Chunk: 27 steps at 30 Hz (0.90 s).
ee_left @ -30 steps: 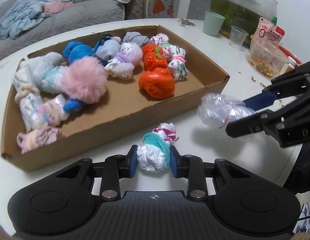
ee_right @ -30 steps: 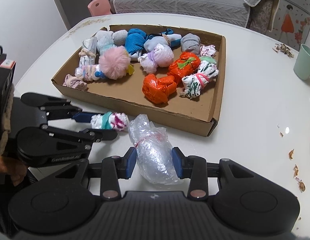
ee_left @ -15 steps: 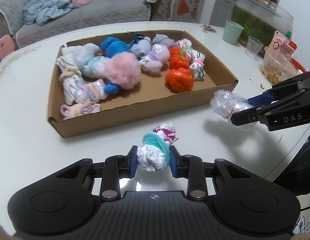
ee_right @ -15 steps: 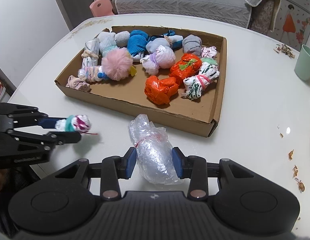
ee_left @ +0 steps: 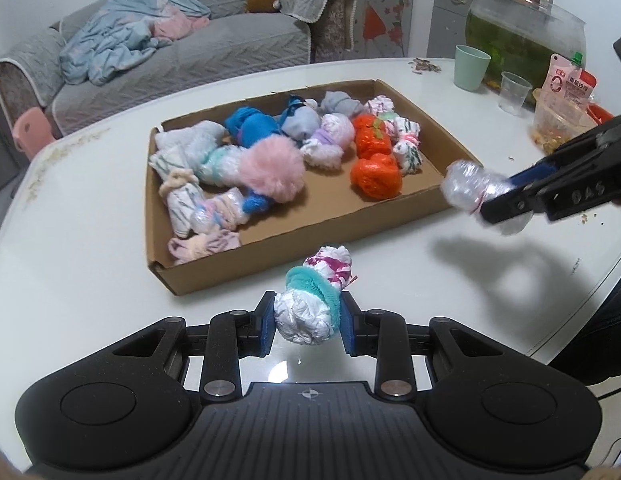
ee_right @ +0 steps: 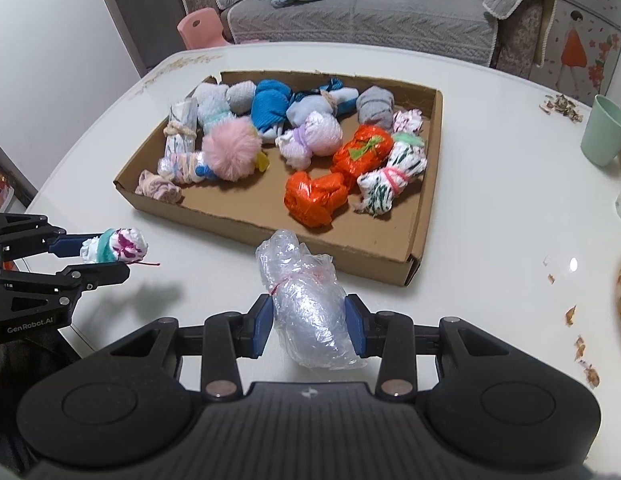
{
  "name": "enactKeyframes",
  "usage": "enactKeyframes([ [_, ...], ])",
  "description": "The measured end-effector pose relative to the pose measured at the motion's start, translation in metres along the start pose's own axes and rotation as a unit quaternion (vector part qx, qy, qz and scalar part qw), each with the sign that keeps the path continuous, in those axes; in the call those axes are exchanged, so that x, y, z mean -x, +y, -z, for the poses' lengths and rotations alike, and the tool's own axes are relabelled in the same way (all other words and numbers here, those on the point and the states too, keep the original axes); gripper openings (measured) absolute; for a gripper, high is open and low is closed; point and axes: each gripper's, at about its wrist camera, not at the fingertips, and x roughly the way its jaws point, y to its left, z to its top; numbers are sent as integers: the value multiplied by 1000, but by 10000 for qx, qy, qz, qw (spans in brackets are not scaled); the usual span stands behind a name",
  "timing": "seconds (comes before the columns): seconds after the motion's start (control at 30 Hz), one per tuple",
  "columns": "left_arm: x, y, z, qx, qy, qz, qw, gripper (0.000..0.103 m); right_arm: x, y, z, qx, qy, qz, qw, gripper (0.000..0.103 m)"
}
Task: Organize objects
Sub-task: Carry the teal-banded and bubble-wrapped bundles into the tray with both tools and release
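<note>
Left gripper (ee_left: 307,322) clamped on white-and-teal bundle (ee_left: 316,300); right gripper (ee_right: 310,324) clamped on clear plastic bundle (ee_right: 308,304) — both held above table (ee_left: 90,280), short of cardboard tray (ee_left: 270,264). Risk: slick plastic slipping free, or early release landing outside tray wall.

Bare cardboard floor shows at the lower middle of the cardboard tray (ee_right: 415,236), fronting the orange bundles (ee_right: 315,199). Bundles crowd its upper half. Open white table (ee_right: 490,184) lies right; a green cup (ee_right: 604,135) stands at the right edge.
</note>
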Motion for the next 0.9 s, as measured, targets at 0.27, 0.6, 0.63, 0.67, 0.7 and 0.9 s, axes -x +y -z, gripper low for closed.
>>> enactKeyframes([
  [0.27, 16, 20, -7, -53, -177, -218, 9996, 38, 17, -21, -18, -152, -287, 43, 9995, 36],
  [0.6, 27, 46, -39, -15, -386, -289, 9988, 38, 16, -41, -52, -80, -511, 39, 9987, 36],
  [0.63, 24, 44, -45, -57, -414, -262, 9988, 38, 14, -42, -57, -92, -499, -70, 9987, 36],
  [0.67, 21, 41, -51, -73, -430, -181, 9989, 38, 10, -43, -62, -92, -493, -203, 9985, 36],
  [0.7, 15, 39, -56, -53, -428, -44, 9991, 38, 6, -41, -67, -74, -483, -304, 9983, 36],
  [0.9, -29, 16, -80, -247, -205, 489, 9983, 38, -25, -28, -92, 8, -214, -1076, 9940, 36],
])
